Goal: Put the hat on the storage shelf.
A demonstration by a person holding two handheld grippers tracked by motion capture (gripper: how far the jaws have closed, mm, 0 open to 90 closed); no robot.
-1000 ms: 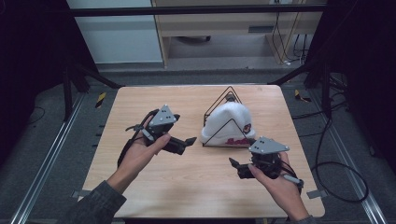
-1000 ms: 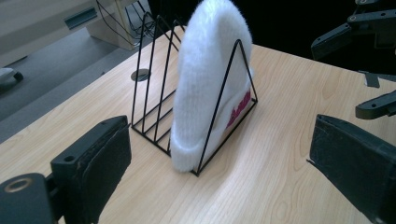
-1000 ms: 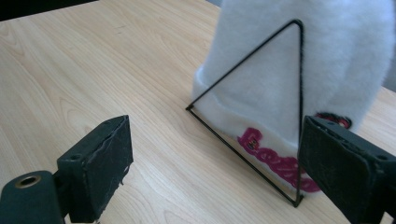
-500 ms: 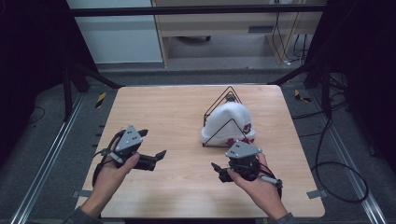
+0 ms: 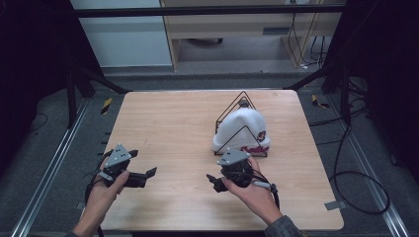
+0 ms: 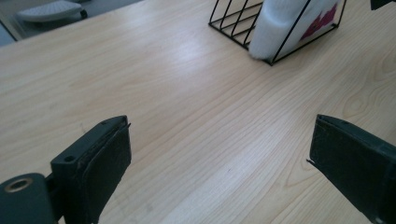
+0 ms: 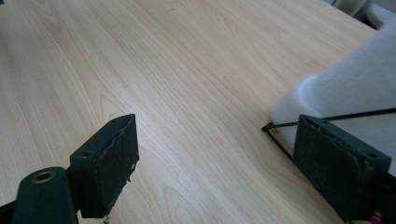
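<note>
A white knit hat (image 5: 241, 129) with a red logo sits over a black wire triangular stand (image 5: 232, 109) on the right half of the wooden table (image 5: 168, 123). My left gripper (image 5: 143, 163) is held low near the front left, open, nothing between its pads (image 6: 100, 165). The hat (image 6: 287, 21) and stand (image 6: 236, 25) lie well ahead of it to the right. My right gripper (image 5: 213, 181) hovers just in front of the stand, open and empty. Its right pad (image 7: 336, 163) is close beside the hat (image 7: 355, 79) and the stand's base wire (image 7: 280, 126).
Bare wood spreads across the left and middle of the table. Cables (image 5: 346, 168) trail over the floor at the right. Metal rails (image 5: 54, 168) run along the floor on both sides, and a light cabinet (image 5: 237, 29) stands beyond the far edge.
Both grippers have drawn back toward the near edge and shifted left. The left one left the stand's side for the front left. The hat has not moved.
</note>
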